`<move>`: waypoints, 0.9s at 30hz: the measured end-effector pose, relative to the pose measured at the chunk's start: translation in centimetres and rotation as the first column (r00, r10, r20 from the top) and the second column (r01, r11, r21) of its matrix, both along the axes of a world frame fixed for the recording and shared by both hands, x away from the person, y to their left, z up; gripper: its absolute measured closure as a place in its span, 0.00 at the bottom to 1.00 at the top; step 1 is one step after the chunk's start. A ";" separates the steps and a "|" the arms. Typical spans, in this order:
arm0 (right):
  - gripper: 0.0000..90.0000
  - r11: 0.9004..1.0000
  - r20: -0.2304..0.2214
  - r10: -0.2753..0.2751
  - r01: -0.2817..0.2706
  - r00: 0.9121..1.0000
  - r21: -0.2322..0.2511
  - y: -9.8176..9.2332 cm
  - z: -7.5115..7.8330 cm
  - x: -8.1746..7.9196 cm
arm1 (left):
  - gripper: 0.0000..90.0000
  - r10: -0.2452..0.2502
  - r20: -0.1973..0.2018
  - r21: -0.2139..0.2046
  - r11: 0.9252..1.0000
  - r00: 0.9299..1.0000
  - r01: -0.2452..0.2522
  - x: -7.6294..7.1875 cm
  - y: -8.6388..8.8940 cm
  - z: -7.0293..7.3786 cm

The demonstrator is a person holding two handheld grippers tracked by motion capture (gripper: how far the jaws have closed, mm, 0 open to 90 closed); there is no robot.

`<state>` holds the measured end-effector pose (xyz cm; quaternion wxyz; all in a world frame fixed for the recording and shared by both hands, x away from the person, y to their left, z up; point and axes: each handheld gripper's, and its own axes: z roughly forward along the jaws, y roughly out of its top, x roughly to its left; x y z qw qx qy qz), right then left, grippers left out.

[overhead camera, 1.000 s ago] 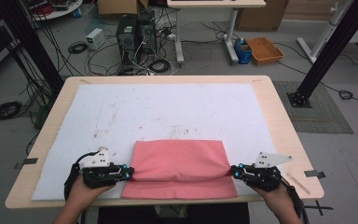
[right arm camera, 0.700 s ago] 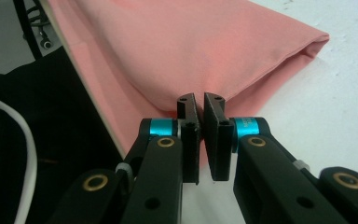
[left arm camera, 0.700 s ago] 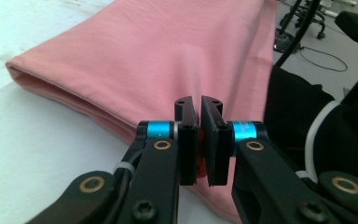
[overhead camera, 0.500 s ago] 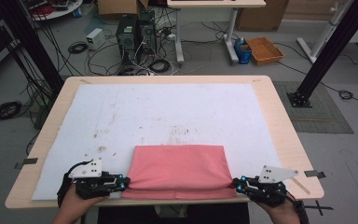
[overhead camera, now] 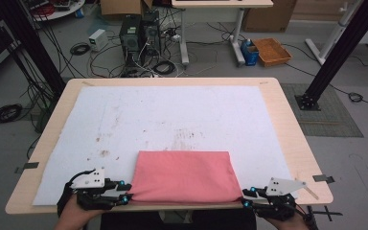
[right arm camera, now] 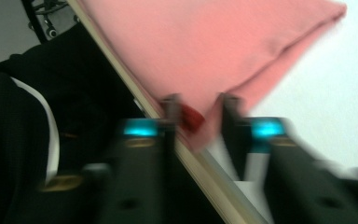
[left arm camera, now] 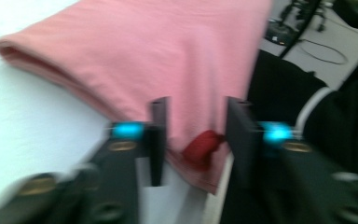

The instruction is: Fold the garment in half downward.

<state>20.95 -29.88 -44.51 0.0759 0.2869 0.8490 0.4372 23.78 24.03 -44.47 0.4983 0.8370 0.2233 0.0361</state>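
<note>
A pink cloth (overhead camera: 184, 175), folded into a flat rectangle, lies on the white sheet (overhead camera: 172, 115) at the table's near edge. My left gripper (overhead camera: 124, 196) is at its near left corner. In the left gripper view the jaws (left arm camera: 196, 105) stand apart, having just opened, with the cloth's (left arm camera: 168, 51) corner and a dark red spot (left arm camera: 203, 145) loose between them. My right gripper (overhead camera: 245, 199) is at the near right corner. Its jaws (right arm camera: 199, 101) have also just opened, and the cloth's (right arm camera: 214, 42) corner lies slack between them over the table edge.
The wooden table's rim (overhead camera: 292, 129) frames the stained white sheet. On the floor beyond are computer towers (overhead camera: 136, 31), tangled cables and an orange tray (overhead camera: 272, 50). A black frame post (overhead camera: 326, 62) stands at the right. A dark garment with a white stripe (left arm camera: 307, 112) sits below the near edge.
Both grippers slid toward the near edge with the cloth's corners, then their jaws parted and let the corners go. The cloth now lies flat, nearer the edge.
</note>
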 end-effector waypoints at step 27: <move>0.54 0.987 -0.070 -0.150 0.146 0.986 -0.067 4.9 0.1 13.7 | 0.43 0.245 -0.076 0.142 0.962 0.967 -0.232 10.8 -3.8 -0.2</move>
